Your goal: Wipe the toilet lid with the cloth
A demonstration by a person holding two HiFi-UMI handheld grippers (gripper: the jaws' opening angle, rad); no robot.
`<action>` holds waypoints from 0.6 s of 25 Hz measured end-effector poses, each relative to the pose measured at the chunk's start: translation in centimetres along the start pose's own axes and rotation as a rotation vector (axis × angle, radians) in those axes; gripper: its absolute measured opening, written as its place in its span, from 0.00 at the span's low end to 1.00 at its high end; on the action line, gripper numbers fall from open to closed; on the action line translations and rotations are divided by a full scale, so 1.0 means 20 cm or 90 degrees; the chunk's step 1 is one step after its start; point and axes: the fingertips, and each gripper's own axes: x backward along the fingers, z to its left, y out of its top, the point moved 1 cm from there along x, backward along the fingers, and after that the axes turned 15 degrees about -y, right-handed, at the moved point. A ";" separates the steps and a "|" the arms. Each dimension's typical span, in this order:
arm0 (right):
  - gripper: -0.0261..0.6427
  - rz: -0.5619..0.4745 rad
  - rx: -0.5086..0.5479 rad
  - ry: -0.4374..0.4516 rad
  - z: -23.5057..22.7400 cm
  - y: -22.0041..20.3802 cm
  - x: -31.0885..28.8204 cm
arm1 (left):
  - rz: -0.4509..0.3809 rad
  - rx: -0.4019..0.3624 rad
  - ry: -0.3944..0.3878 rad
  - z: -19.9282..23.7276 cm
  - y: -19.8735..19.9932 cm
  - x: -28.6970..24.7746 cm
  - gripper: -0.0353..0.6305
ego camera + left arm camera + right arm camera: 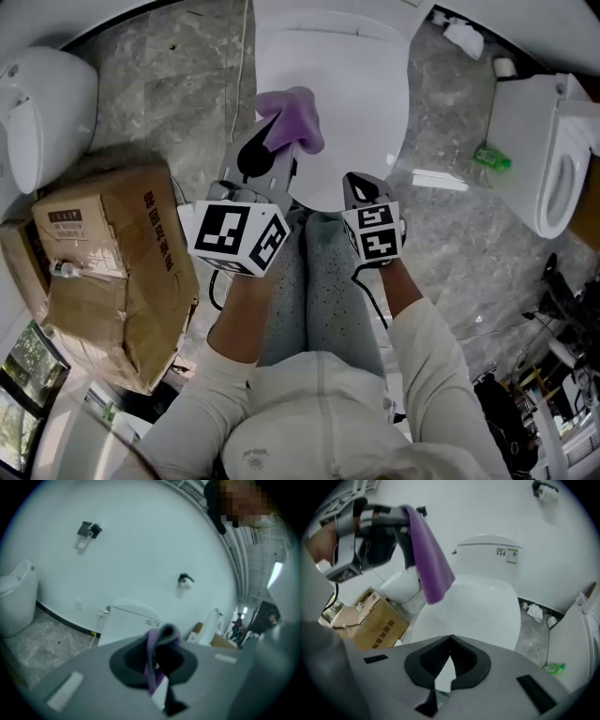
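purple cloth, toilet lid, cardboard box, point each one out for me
purple cloth (pixel 300 117), head view, on its bunched upper fold
toilet lid (pixel 361 112), head view, on the bare white middle
cardboard box (pixel 112 272), head view, on the brown top face

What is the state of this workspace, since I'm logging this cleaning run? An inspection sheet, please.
Surface: white toilet lid, closed; no dirt visible.
Job's things: purple cloth hangs from the left gripper over the lid.
Clutter: cardboard box left of the toilet; green bottle and crumpled paper on the floor at right.
Grippers: left gripper shut on the cloth; right gripper shut, empty.
Cables: thin white cord on the floor left of the toilet.
Surroundings: grey marbled floor; second toilet at left, third toilet at right.
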 end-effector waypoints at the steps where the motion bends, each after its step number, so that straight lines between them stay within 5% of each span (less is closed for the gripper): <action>1: 0.06 -0.025 -0.011 -0.007 -0.04 0.09 0.03 | 0.002 -0.002 0.004 0.02 0.01 -0.02 0.07; 7: 0.06 -0.149 -0.045 -0.042 -0.23 0.50 0.23 | 0.021 -0.028 0.030 0.18 0.02 -0.15 0.07; 15: 0.06 -0.212 -0.081 -0.062 -0.36 0.65 0.38 | 0.082 -0.075 0.090 0.52 -0.15 -0.35 0.07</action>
